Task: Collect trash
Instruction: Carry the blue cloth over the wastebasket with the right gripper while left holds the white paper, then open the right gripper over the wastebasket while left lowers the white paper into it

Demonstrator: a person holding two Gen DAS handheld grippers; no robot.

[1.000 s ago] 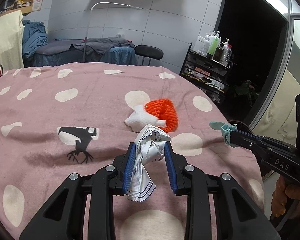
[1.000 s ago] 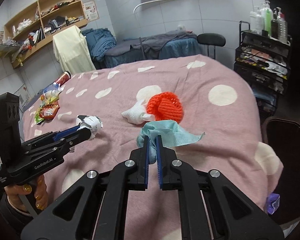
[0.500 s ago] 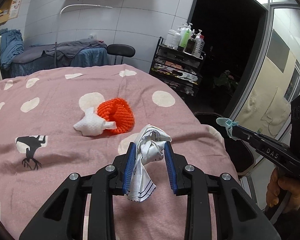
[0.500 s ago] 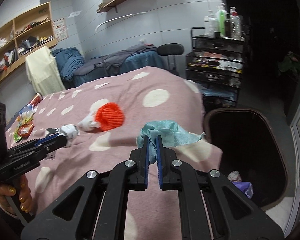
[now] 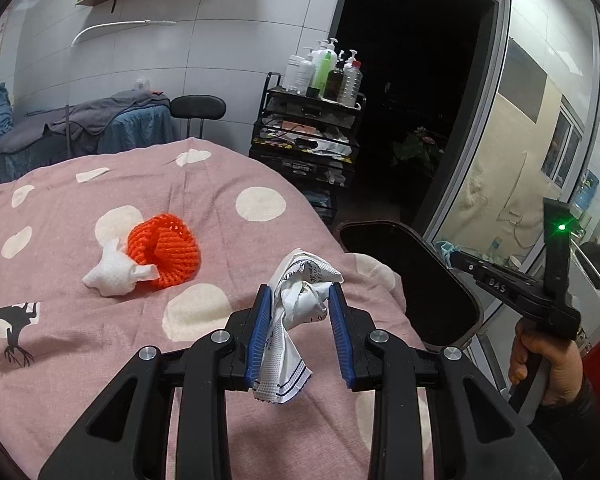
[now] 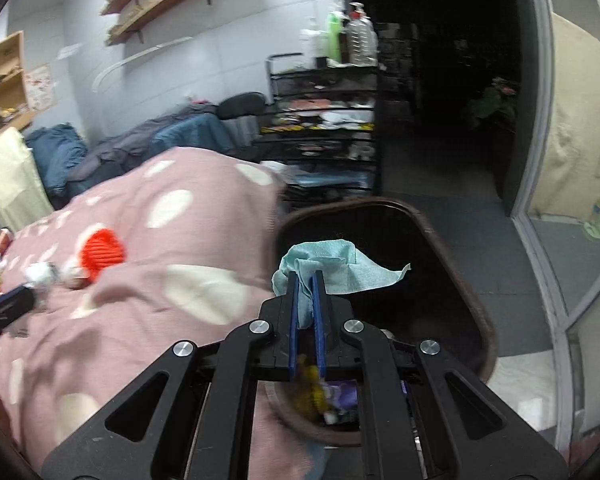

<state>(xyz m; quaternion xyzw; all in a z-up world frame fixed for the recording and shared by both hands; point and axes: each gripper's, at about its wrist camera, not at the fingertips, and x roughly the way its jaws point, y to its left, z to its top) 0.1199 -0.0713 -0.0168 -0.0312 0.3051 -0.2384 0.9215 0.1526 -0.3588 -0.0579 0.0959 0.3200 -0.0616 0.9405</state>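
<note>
Right gripper clamped narrow on teal wipe, held over open trash bin, presumably for the drop. Left gripper pinching crumpled white wrapper above pink bedspread, bin just to its right. Orange mesh and white wad left on bed.
</note>
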